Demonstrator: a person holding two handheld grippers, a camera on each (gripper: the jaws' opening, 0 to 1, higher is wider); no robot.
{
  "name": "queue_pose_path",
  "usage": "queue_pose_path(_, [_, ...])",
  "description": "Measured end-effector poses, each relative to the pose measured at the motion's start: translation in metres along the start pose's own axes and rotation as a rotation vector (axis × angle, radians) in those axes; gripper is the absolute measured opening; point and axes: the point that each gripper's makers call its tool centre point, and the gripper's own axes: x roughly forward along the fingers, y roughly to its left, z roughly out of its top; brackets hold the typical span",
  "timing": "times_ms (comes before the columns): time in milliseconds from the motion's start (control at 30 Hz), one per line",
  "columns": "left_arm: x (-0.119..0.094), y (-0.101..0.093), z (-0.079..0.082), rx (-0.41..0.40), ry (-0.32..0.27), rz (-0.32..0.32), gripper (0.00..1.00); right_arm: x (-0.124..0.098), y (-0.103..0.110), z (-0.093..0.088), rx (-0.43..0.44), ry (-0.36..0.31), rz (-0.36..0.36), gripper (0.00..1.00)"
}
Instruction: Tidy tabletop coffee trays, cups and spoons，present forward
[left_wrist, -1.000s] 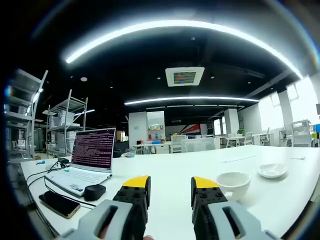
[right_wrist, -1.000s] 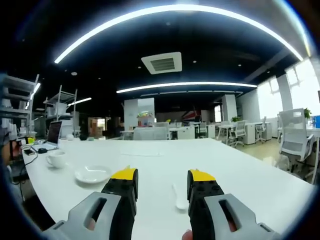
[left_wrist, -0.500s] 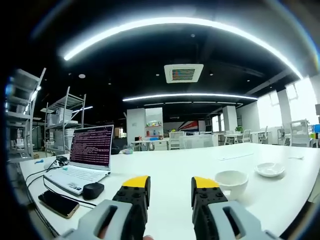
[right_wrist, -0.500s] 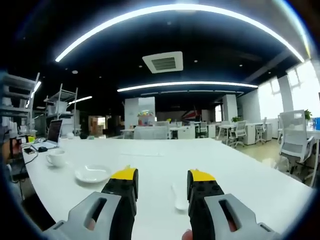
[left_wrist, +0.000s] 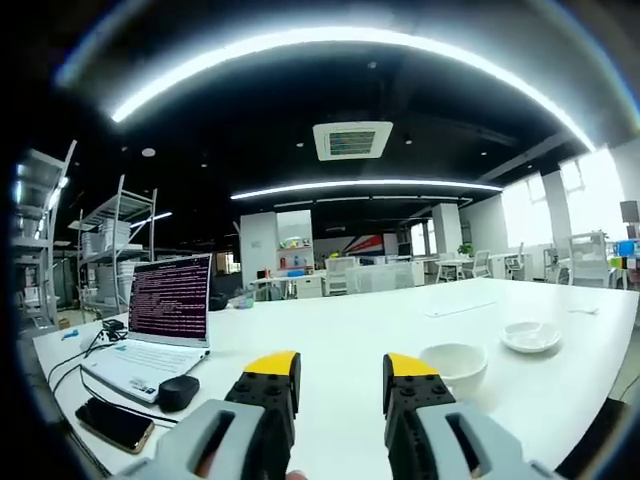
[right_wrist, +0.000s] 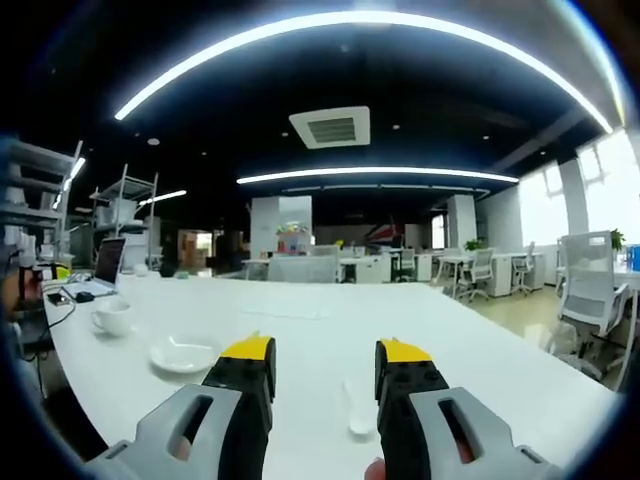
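In the left gripper view, the cup (left_wrist: 453, 362) was seen just beyond the open, empty left tool (left_wrist: 340, 372), partly hidden by its right jaw, with the saucer (left_wrist: 530, 336) farther right. In the right gripper view, the spoon (right_wrist: 360, 410) lay on the white surface (right_wrist: 330, 330) between the parted jaws of the empty right tool (right_wrist: 325, 362), its handle cut off.

Laptop screen (left_wrist: 168, 298): rows of light text on a dark ground in the left gripper view, too small and blurred to read.
Far wall banner (left_wrist: 365, 245): red, white and blue shapes, with no letters that can be made out.
Ceiling unit (left_wrist: 352, 140): coloured grille pattern, no legible marking.
Cup (left_wrist: 453, 361), saucer (left_wrist: 530, 336), phone (left_wrist: 118, 424), tongs: no label, brand or number can be seen on them.
Readable text overall: none in either view.
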Motion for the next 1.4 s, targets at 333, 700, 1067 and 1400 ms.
queue_pose_path(333, [0.011,-0.011,0.000,0.028,0.103,-0.095,0.34,0.013,0.011,0.018,-0.075,0.023,0.054,0.41])
queue_pose_path(700, [0.023,-0.021,-0.003,0.009,0.230,-0.187,0.34,0.035,0.032,0.040,-0.135,0.057,0.128,0.38])
queue_pose_path(1067, [0.021,-0.035,0.013,0.006,0.285,-0.271,0.34,0.059,0.064,0.052,-0.082,0.075,0.240,0.38])
queue_pose_path(1400, [0.019,-0.047,0.020,0.012,0.336,-0.310,0.33,0.087,0.107,0.075,-0.127,0.118,0.344,0.38])
